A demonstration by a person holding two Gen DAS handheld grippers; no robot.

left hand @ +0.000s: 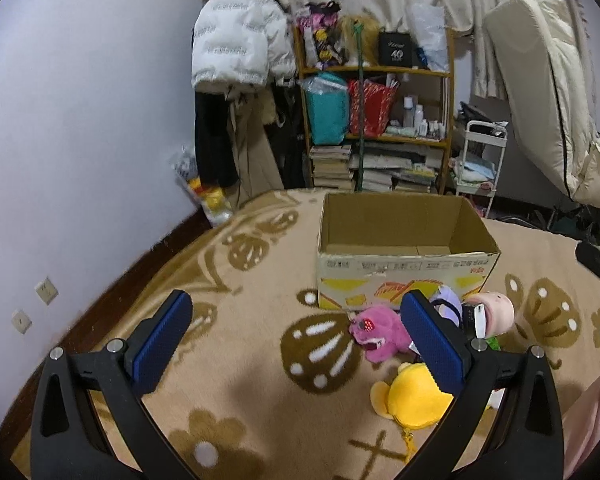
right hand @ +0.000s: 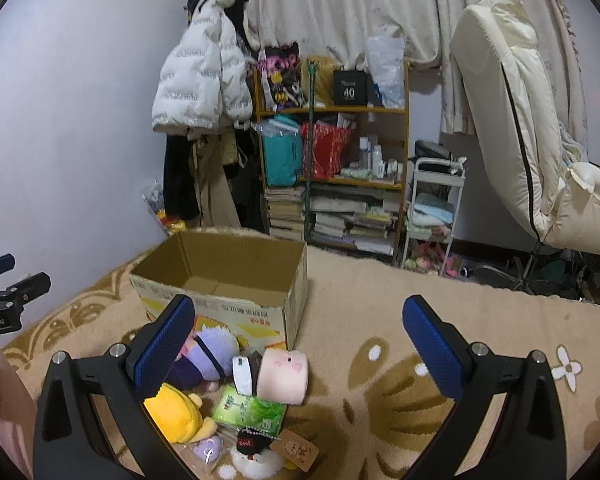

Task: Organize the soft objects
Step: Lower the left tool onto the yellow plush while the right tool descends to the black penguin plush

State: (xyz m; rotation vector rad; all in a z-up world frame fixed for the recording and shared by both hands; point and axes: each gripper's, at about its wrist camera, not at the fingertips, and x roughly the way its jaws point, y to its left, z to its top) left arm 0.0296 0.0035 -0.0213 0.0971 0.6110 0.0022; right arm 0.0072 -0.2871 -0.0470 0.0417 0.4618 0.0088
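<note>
Bedroom, patterned blanket [left hand: 240, 360], empty cardboard box [left hand: 404, 240]. Plush toys [right hand: 220, 364] heaped at right gripper [right hand: 296, 344]'s 8 o'clock, at left gripper [left hand: 296, 340]'s 3 o'clock. Both grippers gape wide, holding nothing; neither clearly nearer.

Bed blanket [left hand: 260, 360]: fuzzy matt fleece, tan with brown flower pattern. Cardboard box [left hand: 400, 276]: matt corrugated paperboard, printed outer face, scuffed top edge. Pink plush toy [left hand: 376, 332], yellow plush toy [left hand: 412, 400], purple plush doll [right hand: 212, 352]: soft napped cloth. Pink roll-shaped plush [right hand: 282, 376]: smooth short pile. Green tissue pack [right hand: 252, 410]: glossy plastic film. Left gripper [left hand: 296, 340] and right gripper [right hand: 296, 344]: matt black plastic arms, blue dimpled rubbery pads [right hand: 162, 352], shiny metal screws.
</note>
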